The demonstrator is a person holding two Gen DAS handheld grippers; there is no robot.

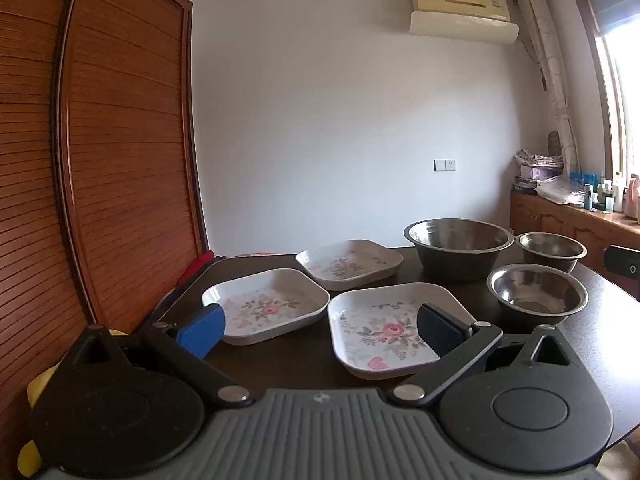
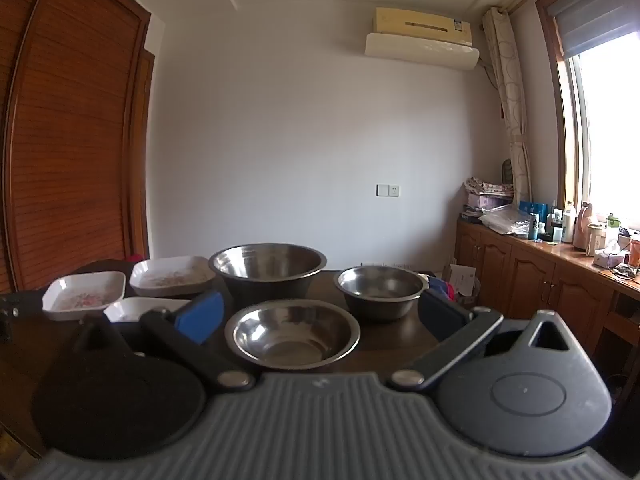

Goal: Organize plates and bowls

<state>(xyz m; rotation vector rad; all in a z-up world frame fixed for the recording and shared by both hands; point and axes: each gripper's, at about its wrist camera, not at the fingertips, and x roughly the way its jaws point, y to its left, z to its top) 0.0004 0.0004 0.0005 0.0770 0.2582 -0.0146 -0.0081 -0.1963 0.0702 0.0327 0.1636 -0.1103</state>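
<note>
Left claw: our left claw hangs spread wide and grasps nothing; it points slightly down at the floral plates, which we judge to be its share of the sorting.
Right claw: our right claw is likewise released, with its fingers framing the nearest steel bowl but not touching it, so we read it as lined up for the bowls.
Plates, place: the near right plate lies just ahead of the left claw, the near left plate beside it, and the far plate behind both; all sit flat and apart on the dark table.
Bowls, place: the large bowl stands at the back, the right-hand small bowl beside it, and the nearest bowl in front; none is nested in another.
Why so laid out: we think the plates are grouped on the left and the bowls on the right so that each hand can stack its own kind.
Count, plates: three square floral plates.
Count, bowls: three steel bowls, one large and two smaller.
Count, claws: two, both empty.
Task so far: by our judgement nothing is stacked yet.
</note>
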